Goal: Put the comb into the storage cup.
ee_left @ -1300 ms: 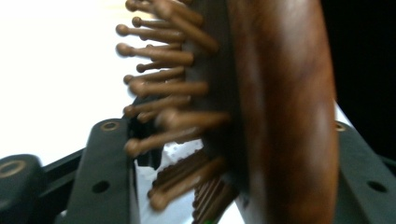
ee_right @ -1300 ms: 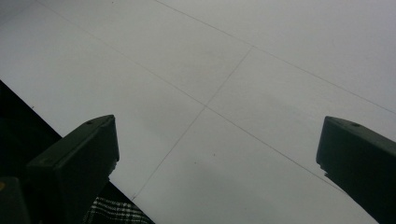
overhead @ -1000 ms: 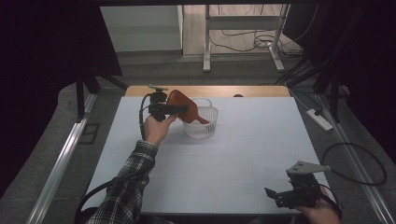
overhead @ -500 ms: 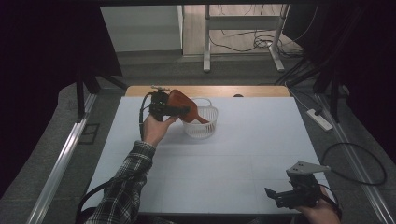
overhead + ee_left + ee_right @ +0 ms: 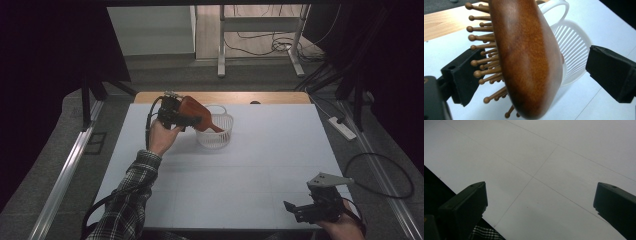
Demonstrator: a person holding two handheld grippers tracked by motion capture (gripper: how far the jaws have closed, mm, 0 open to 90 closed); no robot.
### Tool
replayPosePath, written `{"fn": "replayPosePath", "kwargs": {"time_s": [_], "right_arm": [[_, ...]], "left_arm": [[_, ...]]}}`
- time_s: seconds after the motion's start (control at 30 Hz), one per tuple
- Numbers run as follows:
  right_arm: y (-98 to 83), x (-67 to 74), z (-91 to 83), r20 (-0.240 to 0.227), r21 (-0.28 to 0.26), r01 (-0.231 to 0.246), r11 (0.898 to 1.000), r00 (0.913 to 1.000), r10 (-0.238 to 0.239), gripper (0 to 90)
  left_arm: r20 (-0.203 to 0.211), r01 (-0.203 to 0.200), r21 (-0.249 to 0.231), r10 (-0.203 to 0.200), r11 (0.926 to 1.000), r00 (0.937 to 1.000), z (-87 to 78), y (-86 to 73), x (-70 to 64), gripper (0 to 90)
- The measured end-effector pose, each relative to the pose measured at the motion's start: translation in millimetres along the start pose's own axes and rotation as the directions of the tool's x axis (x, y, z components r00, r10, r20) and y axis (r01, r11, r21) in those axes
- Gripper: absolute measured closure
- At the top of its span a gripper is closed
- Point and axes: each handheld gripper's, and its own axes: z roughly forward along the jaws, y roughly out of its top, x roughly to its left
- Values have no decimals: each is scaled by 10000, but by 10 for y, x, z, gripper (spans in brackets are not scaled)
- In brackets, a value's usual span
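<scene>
A brown wooden hairbrush (image 5: 192, 111) hangs tilted over the rim of a white slatted basket (image 5: 219, 136), its handle end dipping inside. My left gripper (image 5: 196, 120) is around the brush head, and its jaws have just been opening. In the left gripper view the brush (image 5: 529, 57) lies between the jaws of my left gripper (image 5: 537, 72). Its bristles reach toward the left pad, while the right pad stands clear of the wooden back. The basket (image 5: 574, 50) sits just behind. My right gripper (image 5: 296, 210) rests at the table's near right edge, open and empty (image 5: 540, 202).
The white table (image 5: 260, 165) stretches between the two hands. A wooden strip (image 5: 270, 97) borders its far edge. A power strip (image 5: 342, 127) and cables lie on the floor to the right. A metal rail (image 5: 65, 175) runs along the left side.
</scene>
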Motion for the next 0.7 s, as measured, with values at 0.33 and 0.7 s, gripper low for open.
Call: {"fn": "replayPosePath", "kwargs": {"time_s": [0.33, 0.7], "right_arm": [[1, -1, 3, -20, 37, -12, 10000, 10000, 12, 0], [1, 4, 5, -15, 59, 22, 10000, 10000, -22, 0]], "left_arm": [[-378, -564, 44, 565, 9984, 9977, -60, -35, 14, 18], [-682, -993, -71, 985, 9950, 9928, -143, -58, 21, 0]]}}
